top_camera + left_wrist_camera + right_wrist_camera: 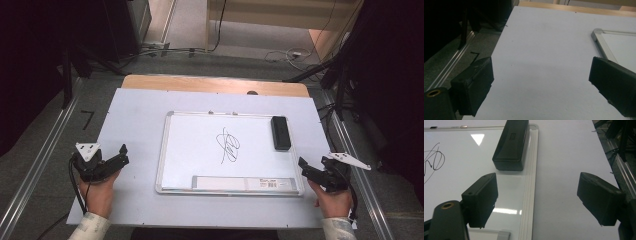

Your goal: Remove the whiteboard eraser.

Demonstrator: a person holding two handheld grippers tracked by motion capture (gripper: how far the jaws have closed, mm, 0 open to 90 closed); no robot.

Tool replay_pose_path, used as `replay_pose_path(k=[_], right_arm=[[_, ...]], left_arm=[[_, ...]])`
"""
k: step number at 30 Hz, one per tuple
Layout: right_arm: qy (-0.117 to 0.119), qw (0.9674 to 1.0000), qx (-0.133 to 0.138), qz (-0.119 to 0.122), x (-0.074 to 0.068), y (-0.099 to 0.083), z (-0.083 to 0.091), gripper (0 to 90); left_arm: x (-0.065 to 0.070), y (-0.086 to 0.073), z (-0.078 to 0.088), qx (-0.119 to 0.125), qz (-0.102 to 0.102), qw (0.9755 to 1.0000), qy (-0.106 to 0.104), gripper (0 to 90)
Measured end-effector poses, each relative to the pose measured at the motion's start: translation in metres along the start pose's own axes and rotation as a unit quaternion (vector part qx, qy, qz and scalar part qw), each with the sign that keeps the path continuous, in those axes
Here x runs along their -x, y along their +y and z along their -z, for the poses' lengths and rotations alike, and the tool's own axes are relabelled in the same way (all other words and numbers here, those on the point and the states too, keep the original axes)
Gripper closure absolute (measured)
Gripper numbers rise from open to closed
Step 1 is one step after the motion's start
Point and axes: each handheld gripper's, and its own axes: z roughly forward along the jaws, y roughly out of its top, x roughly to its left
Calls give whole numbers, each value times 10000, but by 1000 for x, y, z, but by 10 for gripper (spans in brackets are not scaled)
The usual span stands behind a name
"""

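Both tools stand wide open and hold nothing, the left tool (121, 154) resting on the surface (135, 115) left of the whiteboard (200, 145), the right tool (303, 168) at its right edge, near the black eraser (280, 132) lying beside the scribble (228, 145).
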Motion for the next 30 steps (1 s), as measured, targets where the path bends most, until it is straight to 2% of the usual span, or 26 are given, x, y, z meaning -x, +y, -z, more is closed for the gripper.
replay_pose_path(k=[4,7,11,19,30], right_arm=[[20,10000,-11,4,-1,1,-2,156],[-2,10000,-51,34,-3,2,-5,156],[3,10000,-55,81,-7,6,-10,156],[25,9998,-57,210,-19,18,-20,156],[101,9996,-97,255,-28,33,-38,156]], left_arm=[[0,-1,-4,-121,8,9999,-26,62],[0,-1,-7,-211,99,9997,-74,63],[2,-1,-6,-177,5,9998,-71,63],[0,-1,-6,-173,-11,9998,-68,63],[1,-1,-5,-129,-42,9999,-38,63]])
